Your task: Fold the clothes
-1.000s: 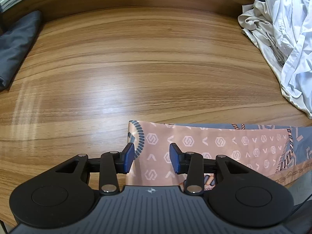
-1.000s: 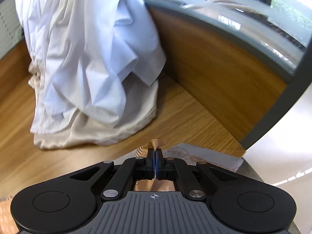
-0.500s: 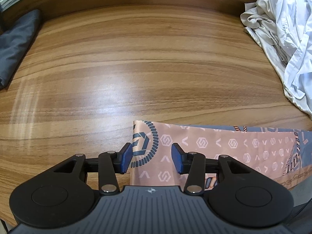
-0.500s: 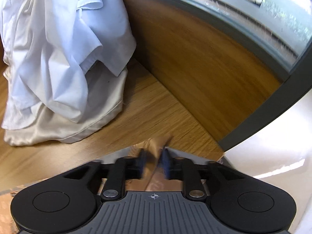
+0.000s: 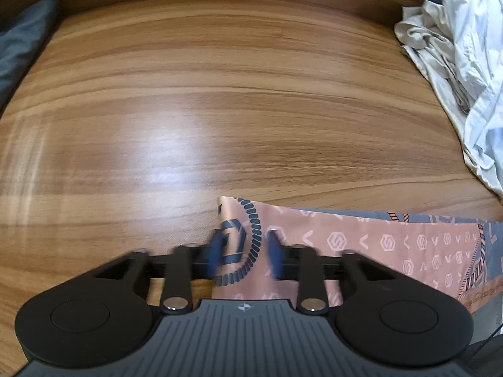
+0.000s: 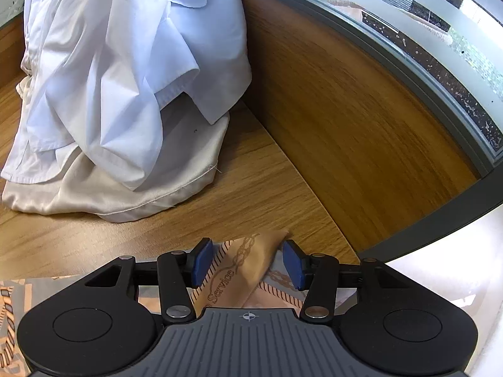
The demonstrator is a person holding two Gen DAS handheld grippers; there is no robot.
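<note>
On the table (image 5: 220, 110), a pink-and-grey patterned scarf (image 5: 393, 248) lies flat along the near edge; both the left gripper (image 5: 243, 256) and right gripper (image 6: 248, 262) hover over it, fingers open.

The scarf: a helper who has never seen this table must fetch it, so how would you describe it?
On the wooden table, look along the near edge, away from the heap of white clothes at the far right corner. The scarf lies flat there, under both open grippers. Only it is patterned: salmon pink with small white logos and a grey, rope-printed border.
</note>
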